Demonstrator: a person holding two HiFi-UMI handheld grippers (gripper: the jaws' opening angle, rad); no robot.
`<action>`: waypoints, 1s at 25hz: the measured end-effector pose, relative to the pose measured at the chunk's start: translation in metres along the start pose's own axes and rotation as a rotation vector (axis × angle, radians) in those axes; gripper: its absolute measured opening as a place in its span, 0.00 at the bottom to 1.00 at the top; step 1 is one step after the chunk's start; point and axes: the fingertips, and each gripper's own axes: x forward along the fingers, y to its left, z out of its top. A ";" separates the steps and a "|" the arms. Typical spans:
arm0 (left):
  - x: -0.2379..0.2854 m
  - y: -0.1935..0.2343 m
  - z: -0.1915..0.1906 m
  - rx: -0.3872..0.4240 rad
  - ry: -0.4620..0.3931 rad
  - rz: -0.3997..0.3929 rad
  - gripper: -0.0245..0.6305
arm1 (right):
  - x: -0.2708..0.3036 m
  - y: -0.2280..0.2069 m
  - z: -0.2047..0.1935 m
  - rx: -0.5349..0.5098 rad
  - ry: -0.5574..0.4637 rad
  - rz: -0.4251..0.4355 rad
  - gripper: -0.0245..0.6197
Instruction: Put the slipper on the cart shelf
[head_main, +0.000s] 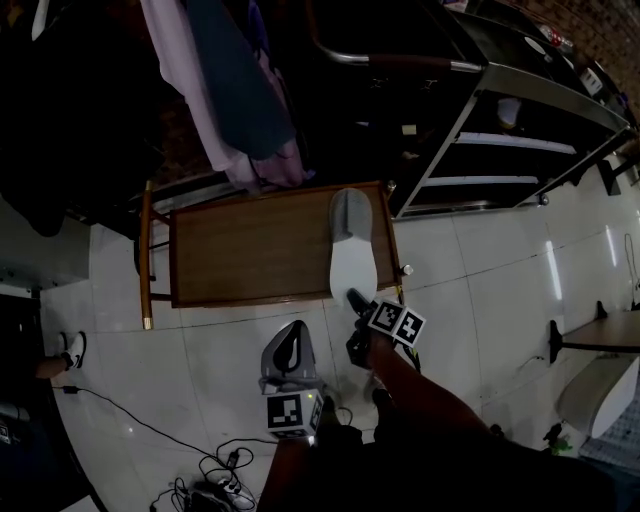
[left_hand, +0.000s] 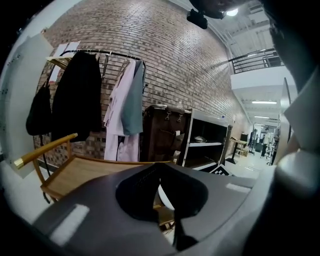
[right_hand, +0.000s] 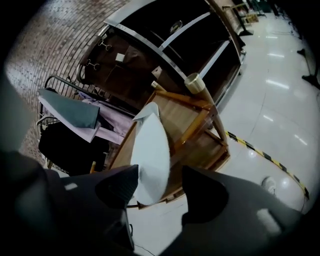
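Because the task ends on the cart, I read the scene around it. The pale tiled floor (head_main: 480, 270) carries a dark metal shelving unit (head_main: 520, 140) at the right and a rail of hanging clothes (head_main: 240, 90) behind. The wooden cart (head_main: 250, 250) stands between them, in front of me. Its top shelf is a shallow tray with a raised rim, which makes it a sensible resting place. A lower shelf shows beneath it in the right gripper view.

The slipper (head_main: 352, 262) lies flat on that top shelf along its right side, grey toe away from me, with its pale heel end poking out over the near rim. I judge the overhang useful, since it leaves the heel reachable from where I stand.

My right hand-held gripper (right_hand: 160, 174) points down at that heel with its jaws spread wide, one on each side of it. I see neither pad pressing, so the shelf, not the gripper, carries the slipper. My left hand-held gripper (head_main: 293, 345) hangs nearer to me, short of the cart, jaws together on nothing and clear of the work. I judge the placing as good as done.
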 end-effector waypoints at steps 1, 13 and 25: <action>0.000 0.001 -0.001 0.004 0.002 0.000 0.06 | 0.002 -0.002 0.001 0.005 -0.001 -0.004 0.45; -0.004 0.002 -0.009 0.013 0.013 0.002 0.06 | -0.008 0.013 0.009 -0.097 -0.036 0.031 0.17; -0.019 -0.009 0.002 0.045 -0.028 -0.010 0.06 | -0.060 0.041 0.004 -0.481 -0.119 0.040 0.13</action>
